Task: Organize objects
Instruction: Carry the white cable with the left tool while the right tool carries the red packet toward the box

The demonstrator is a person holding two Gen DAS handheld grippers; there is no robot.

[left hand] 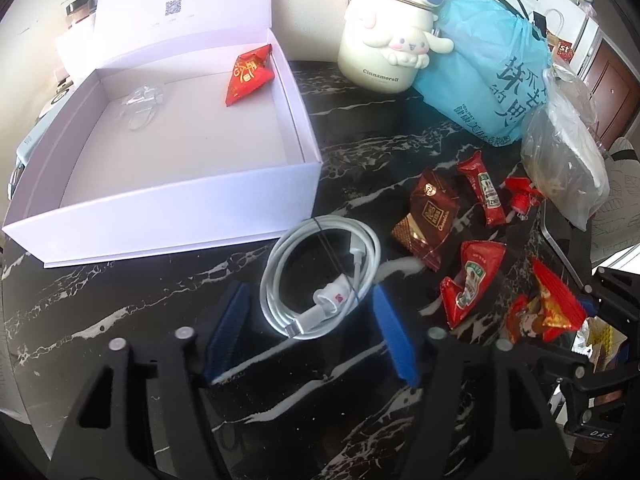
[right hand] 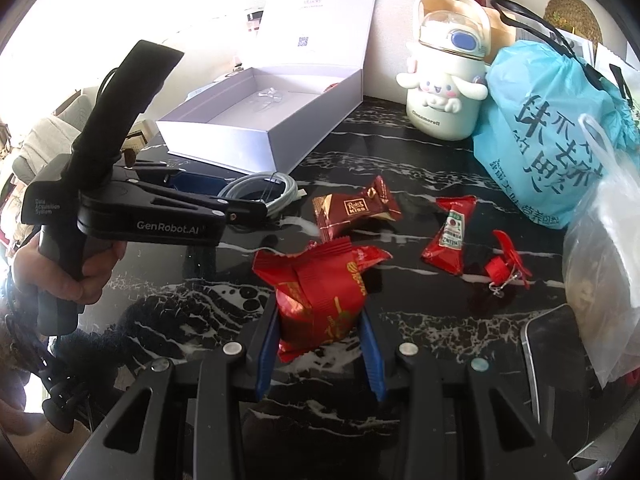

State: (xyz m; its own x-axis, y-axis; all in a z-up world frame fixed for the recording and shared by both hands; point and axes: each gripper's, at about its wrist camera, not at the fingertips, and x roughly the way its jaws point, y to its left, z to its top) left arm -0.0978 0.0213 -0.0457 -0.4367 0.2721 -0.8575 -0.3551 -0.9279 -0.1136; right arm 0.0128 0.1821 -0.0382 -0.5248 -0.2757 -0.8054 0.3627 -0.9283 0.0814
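Straddling the white cable point(left hand: 320, 276), left gripper point(left hand: 310, 312) (jaws spread).

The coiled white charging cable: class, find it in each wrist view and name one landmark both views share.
Left wrist view: coiled white charging cable lower centre, between the left gripper's open blue fingers.
Right wrist view: cable centre-left, beside the left gripper's tip.
Shared landmark: open white cardboard box.

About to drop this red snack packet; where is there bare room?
Free: most of the white box floor, between the red packet in its far corner and the near wall. Also bare counter left of the coiled white cable. Crowded: right, among the chocolate wrapper and ketchup sachets.
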